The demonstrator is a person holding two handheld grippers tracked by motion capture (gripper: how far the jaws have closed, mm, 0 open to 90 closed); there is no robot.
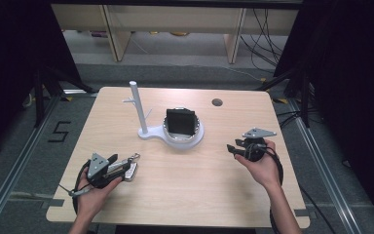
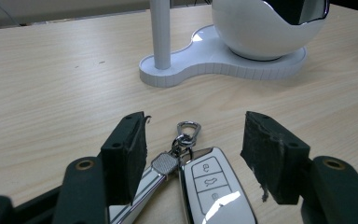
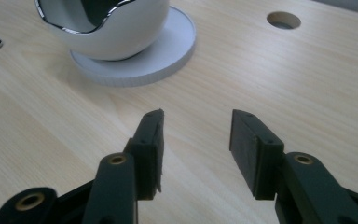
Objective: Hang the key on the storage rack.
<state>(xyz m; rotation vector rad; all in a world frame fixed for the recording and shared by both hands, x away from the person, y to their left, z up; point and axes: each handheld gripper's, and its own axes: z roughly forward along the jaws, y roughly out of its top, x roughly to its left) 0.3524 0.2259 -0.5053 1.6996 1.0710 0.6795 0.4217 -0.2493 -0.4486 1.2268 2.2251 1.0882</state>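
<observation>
The left gripper [image 2: 193,140] lies low over the pale wooden table [image 1: 185,185] with its black jaws spread apart; between them rests a white car key fob with a chrome edge and three grey buttons [image 2: 212,186], flat on the wood and touched by neither pad; the pads stand clear on either side of it. A chrome clip and ring [image 2: 186,130] run from the fob's head out past the jaw tips, and a flat chrome strap with a knurled end [image 2: 161,168] lies against the inner face of the jaw at the left of that view. Ahead of these jaws stands a white plastic stand with an upright post and short pegs [image 2: 161,32], and beside the post, on the same base, a white egg-shaped cup with a chrome rim and a dark inside [image 2: 261,28].

The right gripper [image 3: 196,126] hovers just above bare wood, its jaws parted with nothing between them; the cup sits ahead and to the left of its tips, and a round hole in the tabletop [image 3: 283,20] lies ahead to the right; the two grippers are well apart.
</observation>
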